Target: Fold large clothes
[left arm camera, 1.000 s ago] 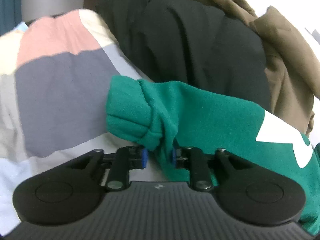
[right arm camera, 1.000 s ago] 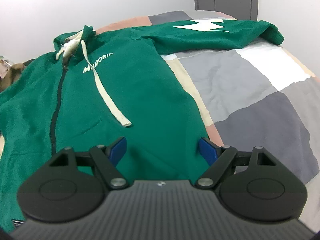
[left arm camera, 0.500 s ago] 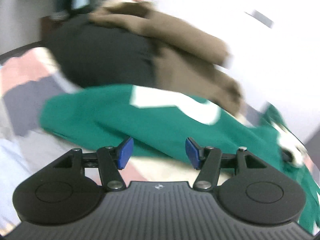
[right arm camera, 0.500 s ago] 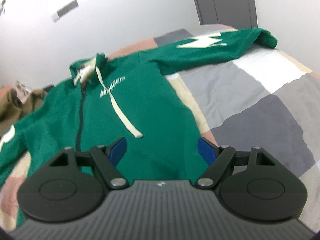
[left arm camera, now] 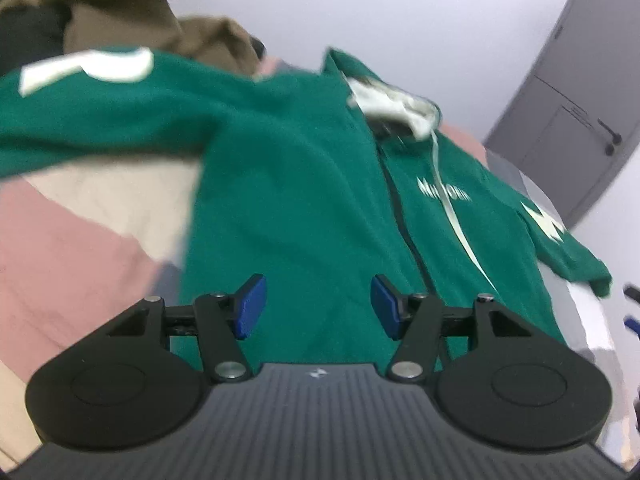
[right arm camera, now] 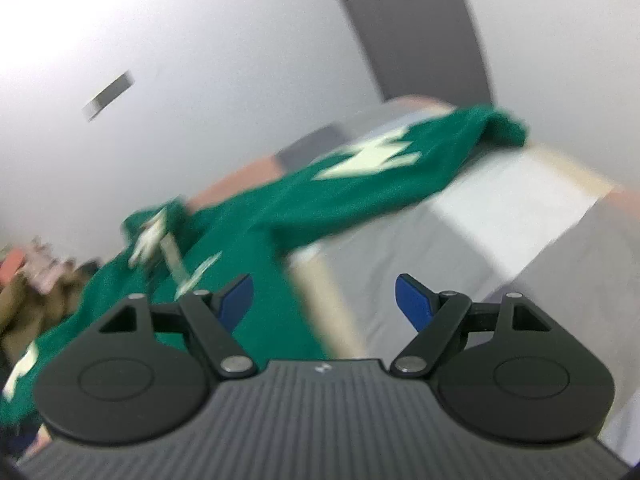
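Note:
A green zip hoodie lies spread flat on the patchwork bed, front up, with white drawstrings and white sleeve patches. Its left sleeve stretches out to the left. Its right sleeve stretches toward the far right of the bed. My left gripper is open and empty above the hoodie's lower body. My right gripper is open and empty, held above the hoodie's right side edge and the bedcover. The right wrist view is blurred.
A brown garment and a black one are piled at the far left of the bed. The patchwork bedcover has grey, white, pink and beige squares. A grey door stands beyond the bed's far right.
My left gripper let go of the left sleeve cuff, opened, and swung right to face the hoodie's body. My right gripper stayed open and tilted up toward the right sleeve.

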